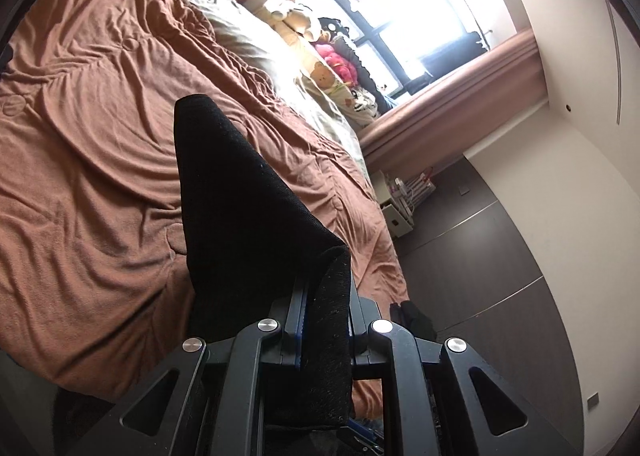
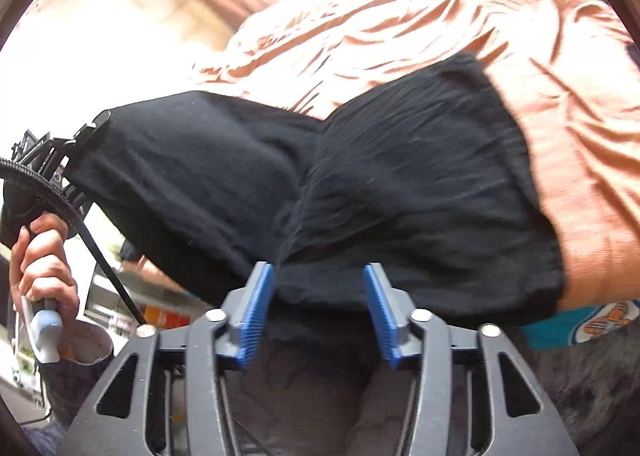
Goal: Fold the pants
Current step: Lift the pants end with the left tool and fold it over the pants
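Mid-fold, by the look of it: paused at the carry-over, with one end of the garment lifted and not yet laid down.

From the left wrist view: left gripper [image 1: 324, 296] clamped together on a doubled edge of the black knit pants [image 1: 240, 196], low in the centre of the frame. Stretched from there up and to the left as a taut dark wedge, held clear above the rust-brown crumpled bedcover [image 1: 100, 136] filling the left half of the picture.

From the right wrist view: right gripper [image 2: 320, 296] at lower centre with jaws standing apart, blue ribbed pads [image 2: 256, 304] pressing on nothing. Just beyond the pad tips, the near hem of the pants, perhaps brushing the left-hand pad; could not be told for certain. Spread across the middle of the frame, with the right portion resting on the bedcover and the left portion drawn up toward the middle of the left edge. Pinched there by the left gripper, itself gripped by a bare hand [image 2: 44, 268] at lower left.

Judged as a one-sided hold, then, with only the left end under control.

For the next move, judged to call for one of two things:
- Closing the right jaws on the near hem, so that both ends travelled together.
- Carrying the left end over toward the right of the frame and lowering it onto the resting part, edge matched to edge.

Either way, seemed best to let go only once the cloth lay flat, to avoid a skewed or sagging fold.
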